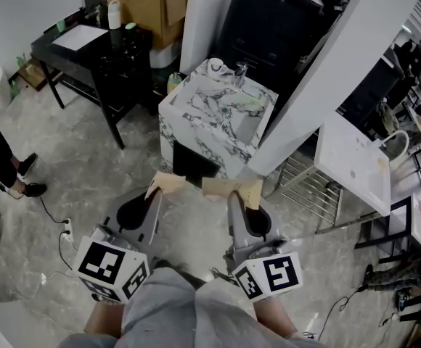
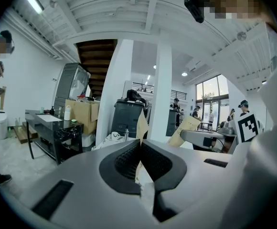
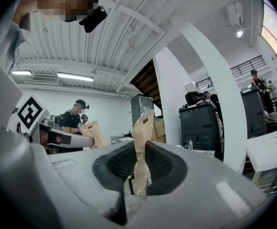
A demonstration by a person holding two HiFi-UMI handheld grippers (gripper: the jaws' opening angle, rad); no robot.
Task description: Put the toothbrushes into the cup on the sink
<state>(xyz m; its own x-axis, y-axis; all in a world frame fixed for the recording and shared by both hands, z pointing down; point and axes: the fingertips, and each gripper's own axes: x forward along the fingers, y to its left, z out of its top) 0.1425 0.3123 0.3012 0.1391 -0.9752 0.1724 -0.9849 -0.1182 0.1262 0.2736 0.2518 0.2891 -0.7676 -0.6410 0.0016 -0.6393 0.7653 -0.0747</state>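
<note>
Each gripper holds a flat tan paper packet, the kind a toothbrush comes wrapped in. My left gripper (image 1: 154,194) is shut on one packet (image 1: 170,183); it shows edge-on between the jaws (image 2: 141,126) in the left gripper view. My right gripper (image 1: 241,198) is shut on the other packet (image 1: 231,188), which stands upright between the pads (image 3: 142,130). Both grippers hover over the floor, short of the marble sink (image 1: 196,107). A white cup (image 1: 215,67) stands at the sink's far edge beside a small tap (image 1: 241,71).
A black table (image 1: 101,49) with a cardboard box (image 1: 149,6) stands left of the sink. A white pillar (image 1: 334,71) leans across the right. A white board (image 1: 352,162) on a metal rack is at the right. Cables run over the marble floor (image 1: 58,216). A person's feet (image 1: 29,176) are at the left.
</note>
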